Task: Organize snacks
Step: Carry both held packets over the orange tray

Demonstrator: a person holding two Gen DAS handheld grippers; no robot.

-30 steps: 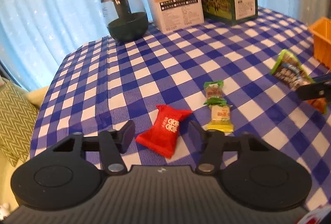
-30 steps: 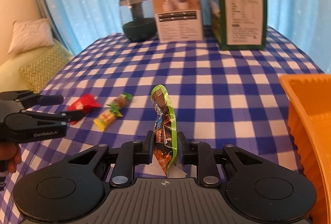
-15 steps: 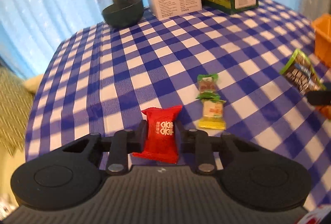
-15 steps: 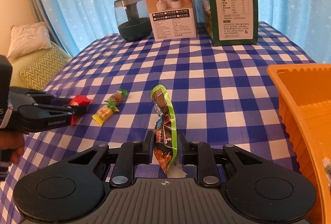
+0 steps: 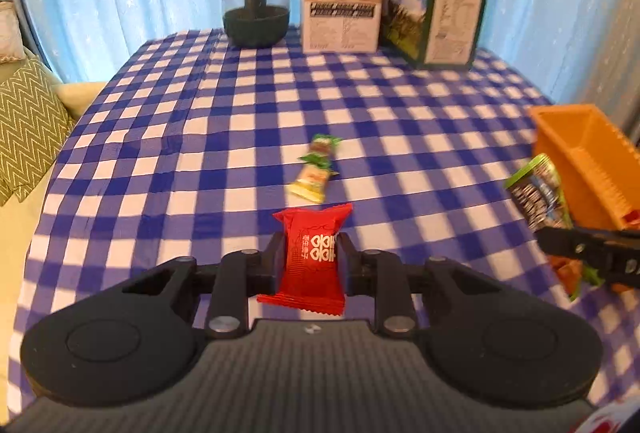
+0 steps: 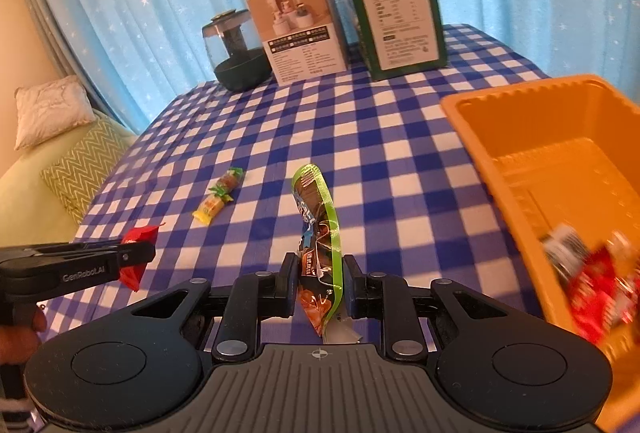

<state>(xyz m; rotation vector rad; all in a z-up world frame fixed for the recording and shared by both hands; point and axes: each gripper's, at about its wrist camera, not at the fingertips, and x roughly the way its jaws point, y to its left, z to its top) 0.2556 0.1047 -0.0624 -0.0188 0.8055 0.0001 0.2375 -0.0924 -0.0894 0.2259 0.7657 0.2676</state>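
Mid-carry right now. Left gripper (image 5: pixel 307 257) clamped tight on the red candy packet (image 5: pixel 310 259), lifted off the checked tablecloth (image 5: pixel 160 161). Right gripper (image 6: pixel 319 285) pinched shut on the green-edged snack bag (image 6: pixel 318 233), just beside the orange bin (image 6: pixel 520 153). Next up, probably: swing both over the bin and release — 2 small candies (image 5: pixel 316 169) left on the cloth.
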